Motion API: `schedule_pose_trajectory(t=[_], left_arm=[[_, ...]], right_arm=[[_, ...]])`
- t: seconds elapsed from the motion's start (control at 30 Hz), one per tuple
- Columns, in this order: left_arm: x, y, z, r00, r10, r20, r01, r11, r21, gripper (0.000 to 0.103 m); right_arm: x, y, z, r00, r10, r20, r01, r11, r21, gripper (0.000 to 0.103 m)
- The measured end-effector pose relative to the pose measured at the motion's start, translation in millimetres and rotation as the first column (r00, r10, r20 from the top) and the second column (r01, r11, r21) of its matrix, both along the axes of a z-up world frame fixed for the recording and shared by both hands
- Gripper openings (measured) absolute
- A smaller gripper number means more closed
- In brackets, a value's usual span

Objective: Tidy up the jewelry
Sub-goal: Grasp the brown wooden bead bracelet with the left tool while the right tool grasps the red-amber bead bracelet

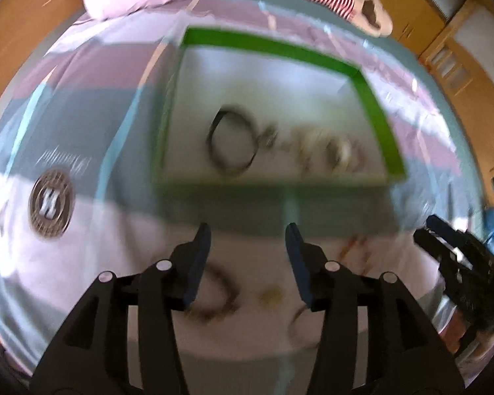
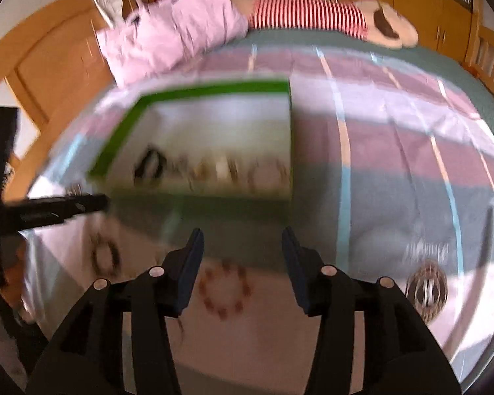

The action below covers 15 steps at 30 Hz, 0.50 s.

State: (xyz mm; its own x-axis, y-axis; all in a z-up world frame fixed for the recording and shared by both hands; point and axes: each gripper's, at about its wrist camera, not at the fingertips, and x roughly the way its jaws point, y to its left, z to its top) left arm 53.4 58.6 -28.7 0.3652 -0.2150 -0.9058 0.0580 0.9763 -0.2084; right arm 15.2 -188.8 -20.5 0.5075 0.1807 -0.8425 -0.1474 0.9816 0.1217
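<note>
A green box [image 1: 375, 112] sits on a bed [image 2: 395, 125] with a striped cover. Some jewelry is already lying in it in a row, like a dark ring-shaped band [image 1: 232, 144] on the left side of the row. More pieces are out on the cover, in front of the box.

The left gripper [image 1: 248, 240] has its jaws apart and nothing is between them. Just below its tips lies a brown bracelet [image 1: 219, 299], partly hidden by the left finger, with a small gold piece [image 1: 271, 296] beside it (the pictures are blurry, so I can't tell what kind).

The right gripper [image 2: 242, 243] also has its jaws apart and holds nothing. A red bead bracelet [image 2: 225, 288] lies flat on the cover right under the gap between its fingers. It is a round loop, so it has no long side. A dark bracelet [image 2: 105, 256] lies further off to the left, nearer the left gripper.

I think each gripper goes for the loop under it: the right one is nearest the red beads and needs to go down to pinch one side of the loop.
</note>
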Motion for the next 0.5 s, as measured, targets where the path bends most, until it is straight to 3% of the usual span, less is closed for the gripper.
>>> schedule_pose_trajectory(t=[0.1, 0.27, 0.43, 0.5], left_arm=[[-21.4, 18.4, -17.2, 0.997, 0.056, -0.045, -0.054, 0.997, 0.051, 0.051], [-31.8, 36.9, -36.8, 0.984, 0.157, -0.087, -0.152, 0.987, 0.059, 0.057], [-26.5, 26.2, -53.7, 0.983, 0.156, -0.095, -0.143, 0.981, 0.129, 0.058], [-24.0, 21.4, -58.8, 0.985, 0.139, -0.107, -0.123, 0.982, 0.145, 0.067]], right_arm=[[-2.5, 6.2, -26.3, 0.996, -0.006, -0.086, 0.003, 0.999, -0.038, 0.034], [4.0, 16.3, -40.7, 0.996, -0.016, -0.092, 0.007, 0.995, -0.096, 0.034], [4.7, 20.6, -49.5, 0.996, -0.023, -0.087, 0.012, 0.991, -0.130, 0.034], [5.8, 19.1, -51.7, 0.996, -0.026, -0.084, 0.017, 0.994, -0.109, 0.034]])
